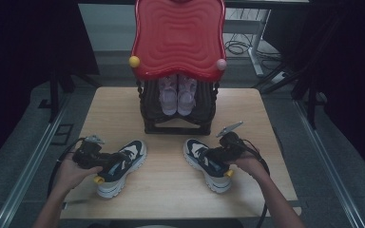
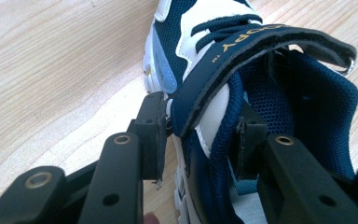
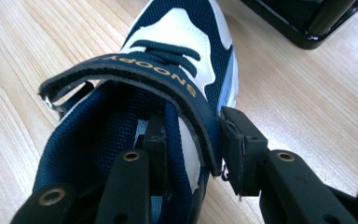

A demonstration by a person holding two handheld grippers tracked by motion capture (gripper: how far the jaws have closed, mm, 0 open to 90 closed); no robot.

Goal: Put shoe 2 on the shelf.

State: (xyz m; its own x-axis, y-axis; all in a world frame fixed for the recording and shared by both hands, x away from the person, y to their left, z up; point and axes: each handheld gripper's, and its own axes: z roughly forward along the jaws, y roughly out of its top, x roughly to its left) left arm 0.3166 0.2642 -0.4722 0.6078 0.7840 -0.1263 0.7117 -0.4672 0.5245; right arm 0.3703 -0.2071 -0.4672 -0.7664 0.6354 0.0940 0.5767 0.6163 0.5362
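Two navy and white sneakers lie on the wooden table [image 1: 171, 194]. The left sneaker [image 1: 132, 153] points up and right. My left gripper [image 1: 115, 164] grips its side wall by the strap: one pad [image 2: 153, 135] on the outside, the other [image 2: 248, 140] inside the collar, both touching. The right sneaker [image 1: 196, 149] points up and left. My right gripper [image 1: 210, 159] clamps that shoe's side the same way, one pad [image 3: 156, 140] inside the opening and one [image 3: 237, 149] outside against the end of the strap [image 3: 158, 70] lettered SNOOPY. A hand holds each gripper.
A dark shoe rack [image 1: 178, 124] stands at the table's far middle, with a pair of lilac shoes [image 1: 177, 95] inside under a red wavy panel [image 1: 178, 38]. Its base shows in the right gripper view [image 3: 307, 28]. Bare wood lies between the sneakers.
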